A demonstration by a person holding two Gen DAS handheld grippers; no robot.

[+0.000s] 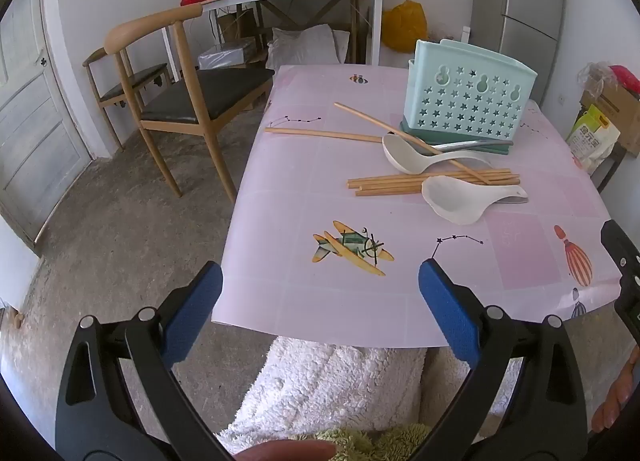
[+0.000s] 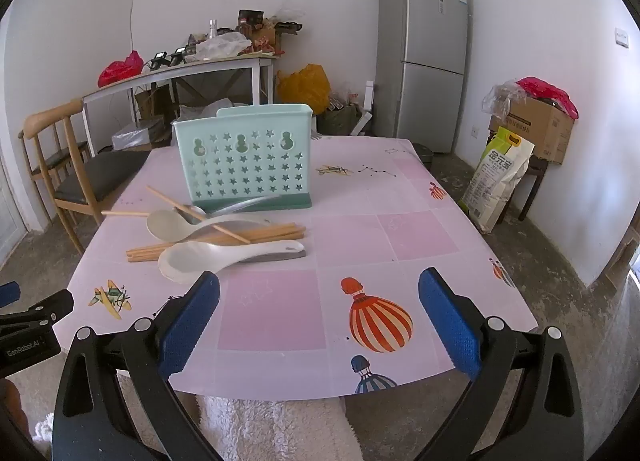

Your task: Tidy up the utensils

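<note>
A: Nearest to you, your left gripper [image 1: 320,309] and right gripper [image 2: 319,317] both hover over the near edge of the table [image 2: 420,221], jaws spread wide and nothing between them.

B: So nothing has been put away?

A: By the look of it, no. You haven't started sorting. Toward the middle of the table, on its left side, lies the heap: the nearer white spoon [image 2: 224,257], behind it a bundle of chopsticks [image 2: 216,243], then a second white spoon [image 2: 188,223] with one chopstick [image 2: 196,215] lying across it. Another chopstick [image 1: 324,134] lies alone near the left edge.

B: And the holder?

A: The pale green holder [image 2: 244,159] stands upright just behind the heap, toward the far edge. All of it is left for you to load.

B: Anything unclear?

A: You can't see inside the holder, so its compartments are unknown. Something metal [image 2: 240,205] lies against its base, half hidden; I can't tell what kind of utensil it is. The chopstick count is also hard to read.
</note>
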